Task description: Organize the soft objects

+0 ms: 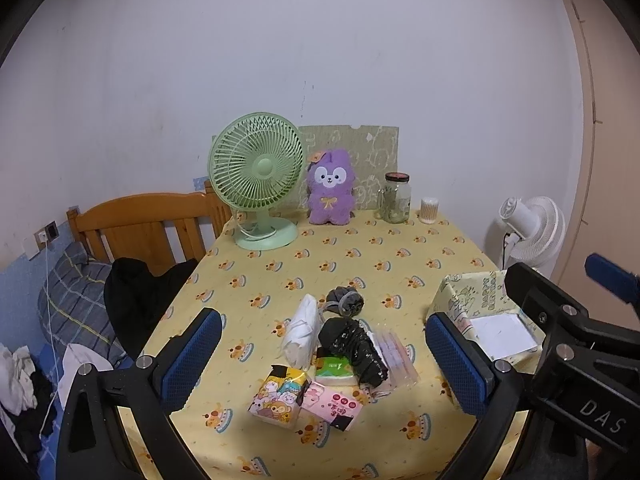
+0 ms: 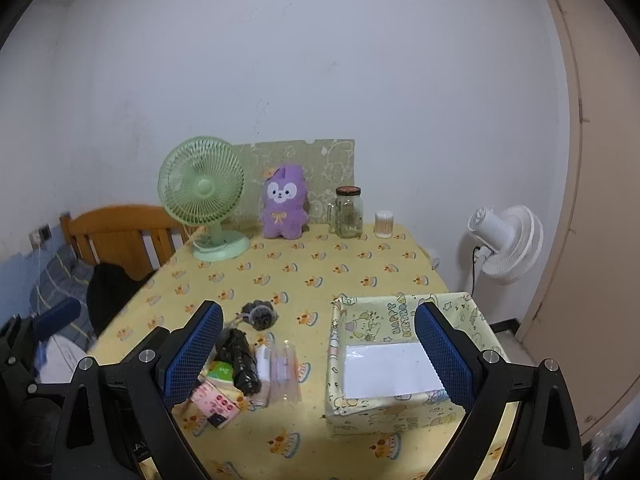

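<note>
Both the left gripper (image 1: 322, 354) and the right gripper (image 2: 318, 354) hang spread wide, holding nothing. The soft packets (image 1: 320, 364) lie heaped near the table's (image 1: 400, 256) front, left of the empty box (image 2: 400, 400). Overlapped like that, one pinch could drag a neighbour off the edge.

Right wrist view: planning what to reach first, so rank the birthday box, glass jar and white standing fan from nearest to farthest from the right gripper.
1. Birthday box, between the fingers.
2. Glass jar, table's far edge.
3. White standing fan, beyond the table, right.
</note>
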A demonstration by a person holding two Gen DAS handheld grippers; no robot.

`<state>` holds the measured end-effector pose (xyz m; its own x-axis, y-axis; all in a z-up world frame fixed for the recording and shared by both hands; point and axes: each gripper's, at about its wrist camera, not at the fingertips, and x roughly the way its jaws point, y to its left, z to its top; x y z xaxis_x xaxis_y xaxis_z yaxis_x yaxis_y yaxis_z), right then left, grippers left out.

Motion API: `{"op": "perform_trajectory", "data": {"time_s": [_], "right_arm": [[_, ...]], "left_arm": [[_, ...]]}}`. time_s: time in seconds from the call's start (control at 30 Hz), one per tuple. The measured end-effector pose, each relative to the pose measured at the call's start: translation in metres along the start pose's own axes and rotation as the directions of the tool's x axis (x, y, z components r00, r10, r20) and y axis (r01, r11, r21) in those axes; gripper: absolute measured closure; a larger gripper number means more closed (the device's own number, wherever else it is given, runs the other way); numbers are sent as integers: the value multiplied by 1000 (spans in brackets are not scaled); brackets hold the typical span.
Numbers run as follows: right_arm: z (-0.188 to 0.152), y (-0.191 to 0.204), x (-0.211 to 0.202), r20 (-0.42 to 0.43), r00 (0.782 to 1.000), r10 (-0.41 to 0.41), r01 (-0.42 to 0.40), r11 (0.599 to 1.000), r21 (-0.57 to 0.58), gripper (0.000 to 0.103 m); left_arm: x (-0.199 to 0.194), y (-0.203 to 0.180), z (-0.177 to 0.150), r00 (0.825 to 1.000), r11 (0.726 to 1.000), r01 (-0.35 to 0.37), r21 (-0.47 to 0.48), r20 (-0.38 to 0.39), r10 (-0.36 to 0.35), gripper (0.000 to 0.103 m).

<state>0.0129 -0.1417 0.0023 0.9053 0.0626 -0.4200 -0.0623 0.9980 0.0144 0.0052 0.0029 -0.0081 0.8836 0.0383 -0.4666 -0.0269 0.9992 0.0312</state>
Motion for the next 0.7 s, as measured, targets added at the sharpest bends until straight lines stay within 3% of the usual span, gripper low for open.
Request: {"op": "perform_trajectory", "data": {"time_s": [0.37, 0.7], "right_arm": [[-11, 11, 22, -25, 999, 20, -19, 999, 41, 6], [-28, 32, 60, -99, 993, 61, -57, 998, 40, 16]], "left_arm": [[23, 13, -8, 999, 1000, 10, -25, -41, -11, 6], [56, 28, -23, 993, 1000, -30, -10, -116, 28, 10]]}}
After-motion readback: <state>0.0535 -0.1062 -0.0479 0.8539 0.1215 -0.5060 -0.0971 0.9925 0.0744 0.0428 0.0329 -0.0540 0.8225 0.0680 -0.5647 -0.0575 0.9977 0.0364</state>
